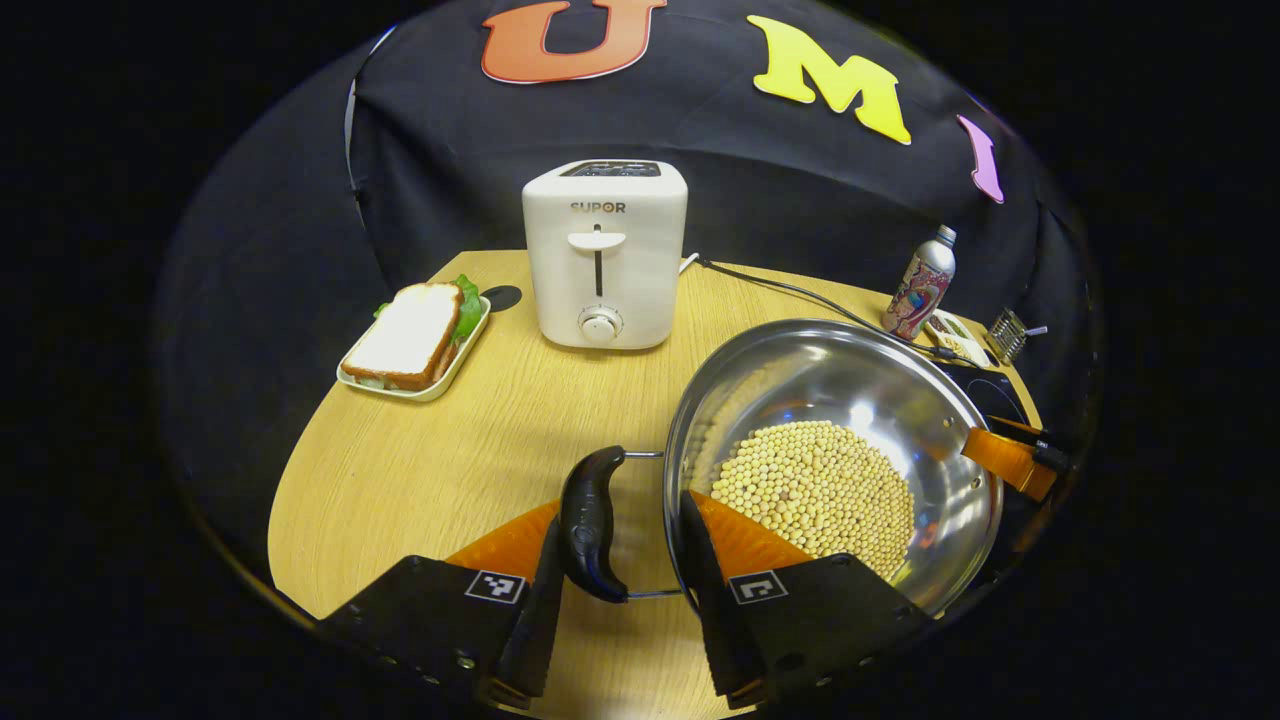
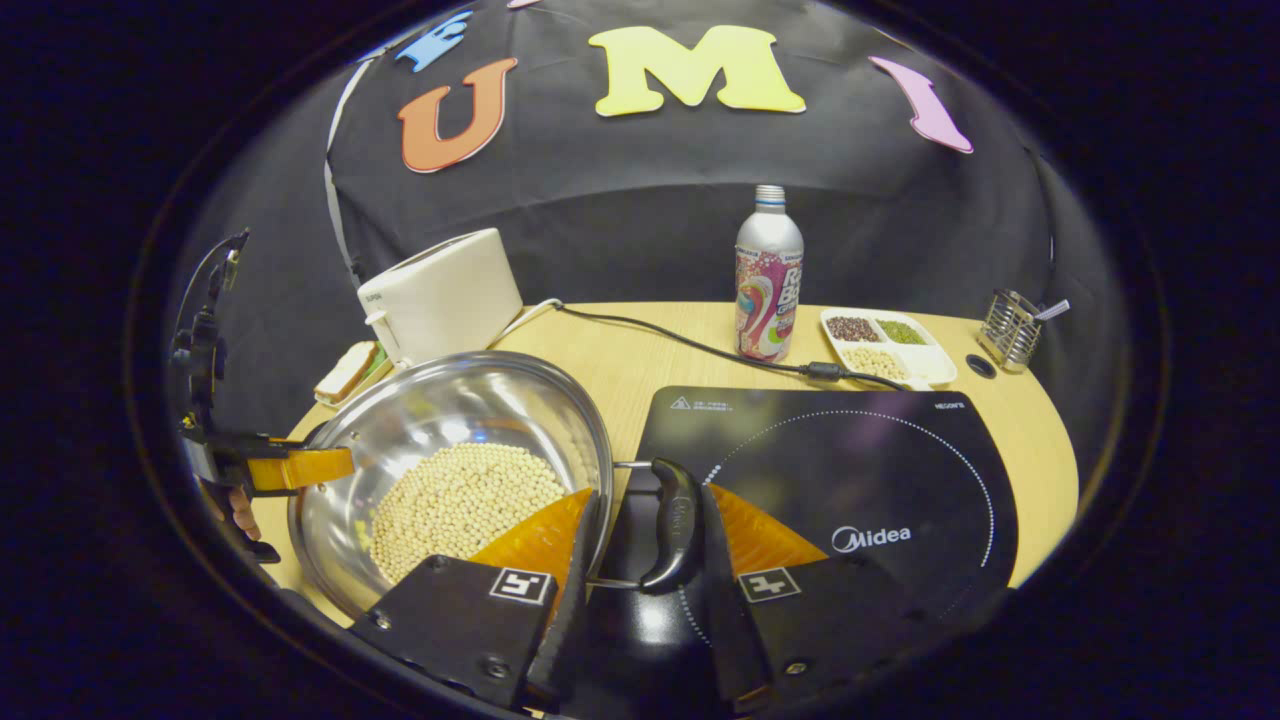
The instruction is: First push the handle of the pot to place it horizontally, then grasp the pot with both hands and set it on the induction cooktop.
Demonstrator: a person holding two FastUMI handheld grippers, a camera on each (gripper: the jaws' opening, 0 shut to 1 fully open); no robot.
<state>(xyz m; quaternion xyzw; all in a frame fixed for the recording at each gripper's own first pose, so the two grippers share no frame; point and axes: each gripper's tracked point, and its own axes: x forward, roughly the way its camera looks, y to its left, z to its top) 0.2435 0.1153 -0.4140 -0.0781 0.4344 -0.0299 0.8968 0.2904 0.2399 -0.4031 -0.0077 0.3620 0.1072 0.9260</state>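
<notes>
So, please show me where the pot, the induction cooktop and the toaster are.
pot (image 1: 900,400), left gripper view, bare inner wall.
induction cooktop (image 2: 850,470), right gripper view, glass top.
toaster (image 1: 640,280), left gripper view, front face.

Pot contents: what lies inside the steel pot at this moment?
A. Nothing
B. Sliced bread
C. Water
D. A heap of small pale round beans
D: the pot holds a heap of small pale round beans over its bottom, also seen in the right gripper view.
</notes>
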